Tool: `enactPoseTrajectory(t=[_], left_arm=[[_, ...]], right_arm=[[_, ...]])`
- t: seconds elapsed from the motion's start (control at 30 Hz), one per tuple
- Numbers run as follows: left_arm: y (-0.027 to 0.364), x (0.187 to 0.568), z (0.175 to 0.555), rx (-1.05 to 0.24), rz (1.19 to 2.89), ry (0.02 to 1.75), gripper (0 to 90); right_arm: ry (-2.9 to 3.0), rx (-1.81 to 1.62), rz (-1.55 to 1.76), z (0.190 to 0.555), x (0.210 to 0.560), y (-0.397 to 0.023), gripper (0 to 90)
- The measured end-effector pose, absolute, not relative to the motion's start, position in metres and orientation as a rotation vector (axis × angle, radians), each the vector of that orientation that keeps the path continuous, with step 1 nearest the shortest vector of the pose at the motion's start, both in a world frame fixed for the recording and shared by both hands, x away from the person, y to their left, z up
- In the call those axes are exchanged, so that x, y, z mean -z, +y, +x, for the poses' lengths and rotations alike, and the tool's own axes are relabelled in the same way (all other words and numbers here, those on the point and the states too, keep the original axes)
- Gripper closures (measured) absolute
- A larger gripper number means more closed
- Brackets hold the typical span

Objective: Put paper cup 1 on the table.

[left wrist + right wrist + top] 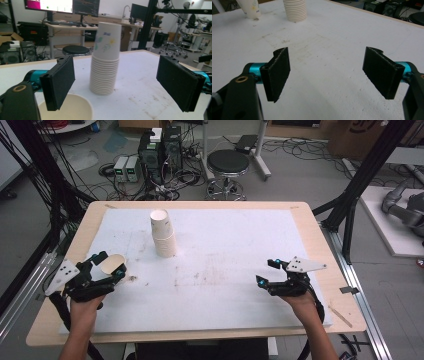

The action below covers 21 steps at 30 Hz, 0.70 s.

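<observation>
Presently the left tool (107, 265) hangs near the surface's (230, 285) left edge, jaws spread wide and gripping nothing, over a single paper cup (67, 108) standing upright just below. The stack of paper cups (163, 234) stands inverted toward the far edge. Judged best practice: lift straight clear so a pad does not clip the rim. The right tool (274, 271), jaws apart and empty, rests level near the right edge.

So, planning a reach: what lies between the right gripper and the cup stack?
Nothing: in the high view, bare white table runs from the right gripper to the cup stack.
</observation>
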State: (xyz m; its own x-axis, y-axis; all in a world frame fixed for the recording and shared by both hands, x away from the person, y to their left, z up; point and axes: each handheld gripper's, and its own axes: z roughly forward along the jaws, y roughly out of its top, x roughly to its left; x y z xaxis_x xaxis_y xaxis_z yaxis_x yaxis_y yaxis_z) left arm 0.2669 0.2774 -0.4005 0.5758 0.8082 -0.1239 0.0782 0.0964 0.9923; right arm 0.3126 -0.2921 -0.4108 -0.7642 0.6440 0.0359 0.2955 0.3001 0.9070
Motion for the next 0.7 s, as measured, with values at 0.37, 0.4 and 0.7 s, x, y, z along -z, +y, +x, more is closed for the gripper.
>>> enactPoseTrajectory(t=[0.37, 0.4, 0.7], left_arm=[[0.258, 0.404, 0.267, -0.612, 1.451, 0.783, 15.4], [0.257, 0.404, 0.266, -0.614, 1.457, 0.780, 15.4], [0.249, 0.406, 0.270, -0.592, 1.475, 0.765, 15.5]], right_arm=[[2.239, -1.446, 0.860, 0.316, 0.411, -0.288, 21.9], [2.239, -1.445, 0.856, 0.316, 0.411, -0.287, 21.8], [2.231, -1.443, 0.858, 0.314, 0.410, -0.290, 21.8]])
